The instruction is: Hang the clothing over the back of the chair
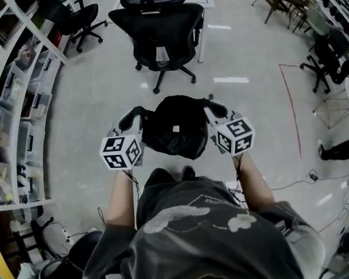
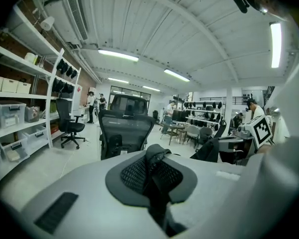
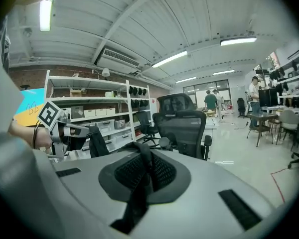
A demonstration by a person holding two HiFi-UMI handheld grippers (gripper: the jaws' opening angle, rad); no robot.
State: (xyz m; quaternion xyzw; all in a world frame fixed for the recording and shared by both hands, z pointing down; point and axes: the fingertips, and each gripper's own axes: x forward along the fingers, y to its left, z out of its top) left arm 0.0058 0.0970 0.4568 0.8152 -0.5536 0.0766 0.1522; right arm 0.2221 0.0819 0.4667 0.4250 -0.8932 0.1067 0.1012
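The left gripper [image 1: 132, 120] and right gripper [image 1: 214, 107] each pinch the black garment [image 1: 175, 127], short of the office chair [image 1: 157, 25]. Best to raise it level and clear before draping.

Nothing is legible; the small print on the shirt [image 1: 205, 228] is too blurred.

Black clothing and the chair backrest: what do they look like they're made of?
The clothing looks like soft, thin black fabric, faintly shiny: it sags bunched in folds. Fibre unclear. The chair backrest looks like dark mesh in a rigid matte frame, probably plastic: it is partly see-through.
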